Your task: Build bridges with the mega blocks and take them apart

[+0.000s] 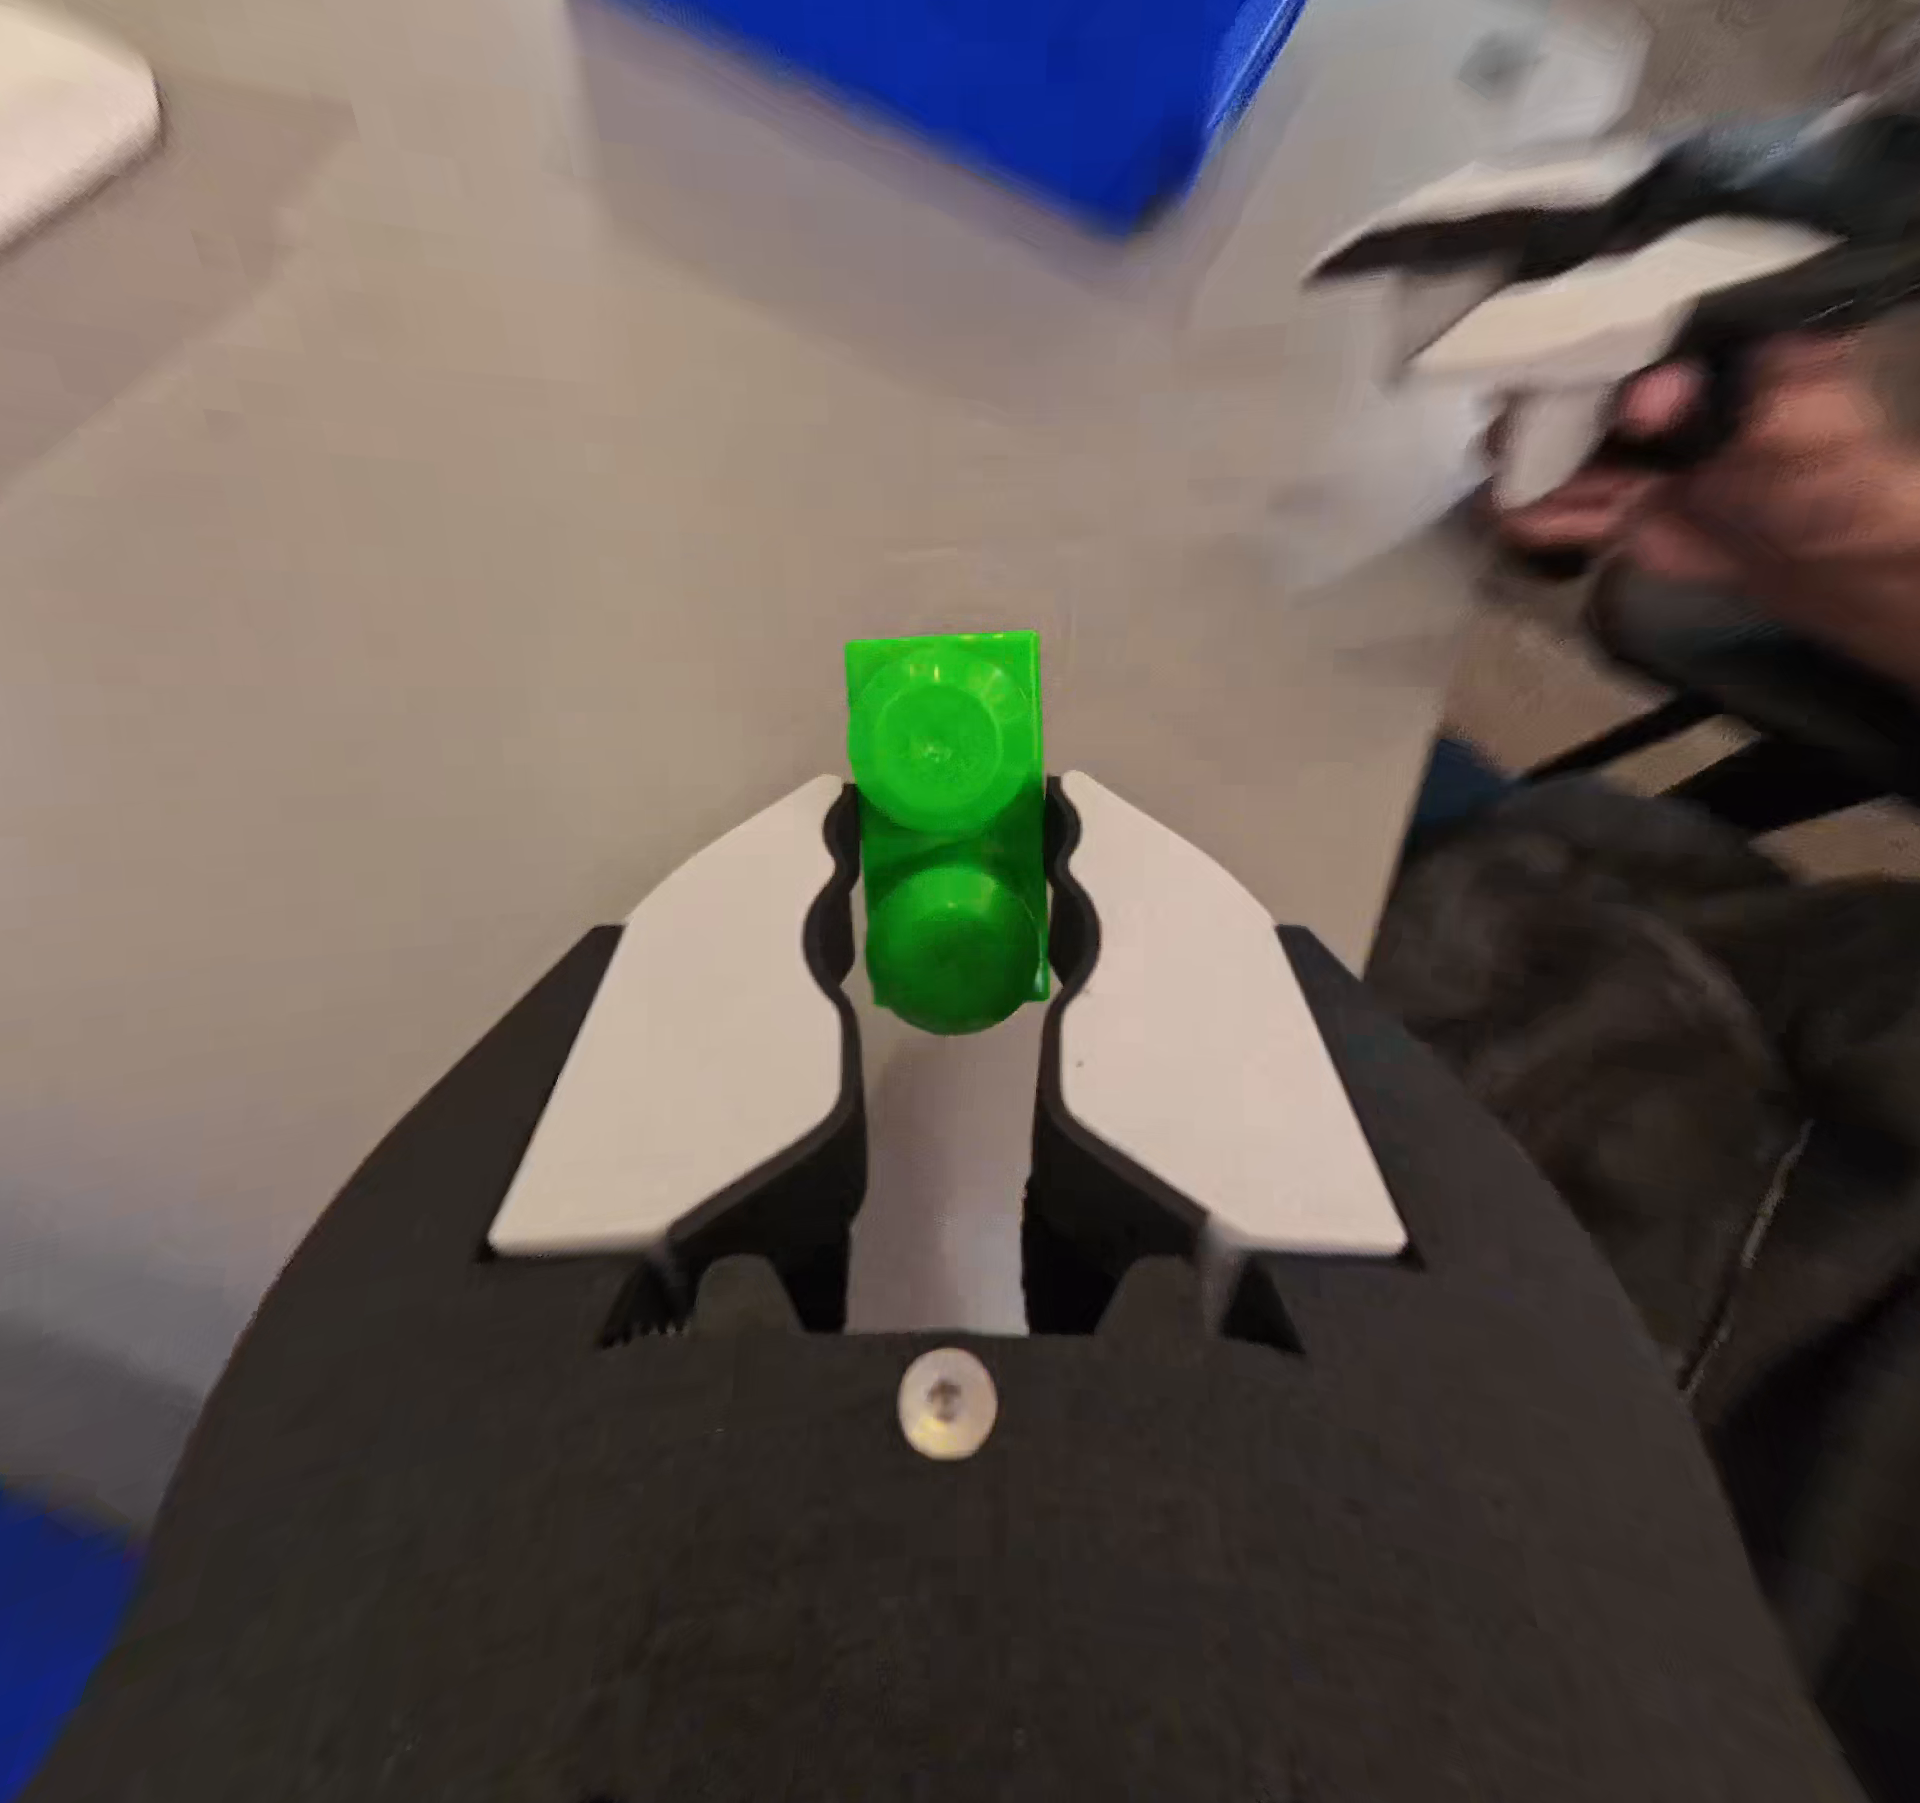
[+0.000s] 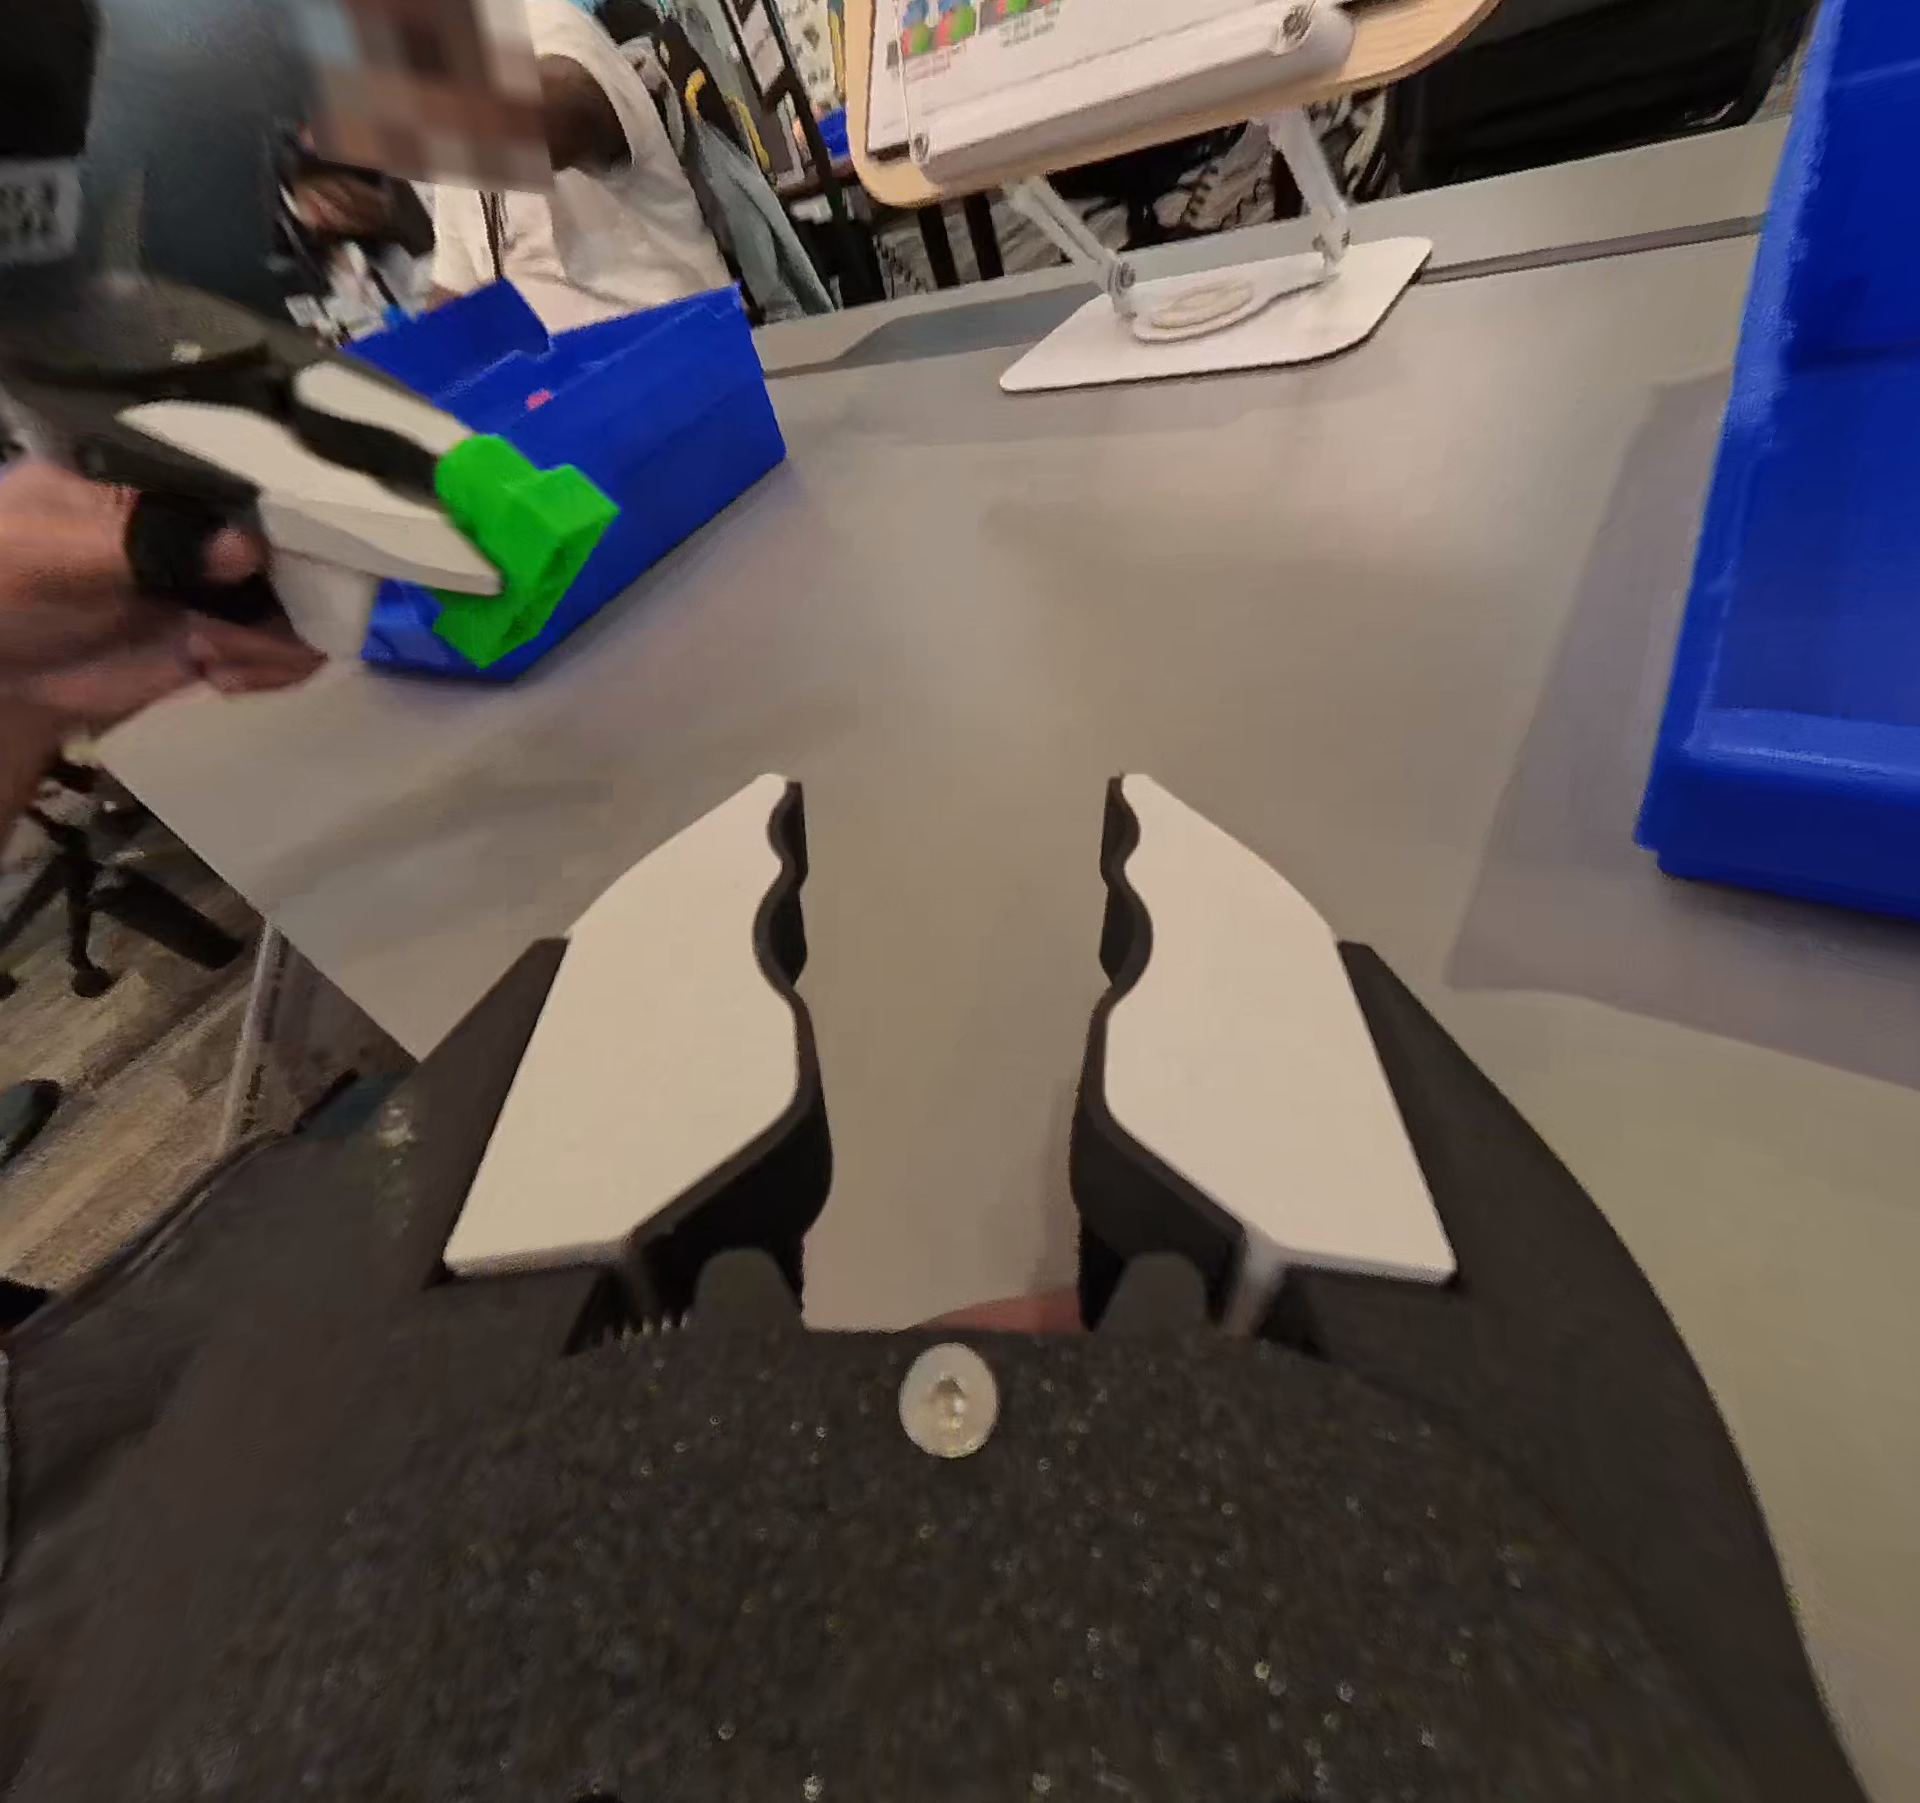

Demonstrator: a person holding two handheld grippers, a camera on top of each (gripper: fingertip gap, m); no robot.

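Clamped between the two white fingers of the left gripper [image 1: 951, 797], low centre of the left wrist view: a green block [image 1: 940, 823], two studs facing the camera, long axis running up the frame, far end poking past the fingertips. Held clear above the grey table [image 1: 416, 506]. Behind it, top centre, a blue bin [image 1: 935, 39], blurred, contents not visible. Over in the right wrist view, the right gripper [image 2: 951, 797] spread wide, nothing between its fingers, hovering over bare tabletop. Same green block at left of that frame, gripped from the side, just in front of a second blue bin [image 2: 665, 423] with a small pink thing inside. Another blue bin [image 2: 1818, 506] at the right edge, nothing visible inside it. White stand with an instruction board [image 2: 1143, 18] at top.
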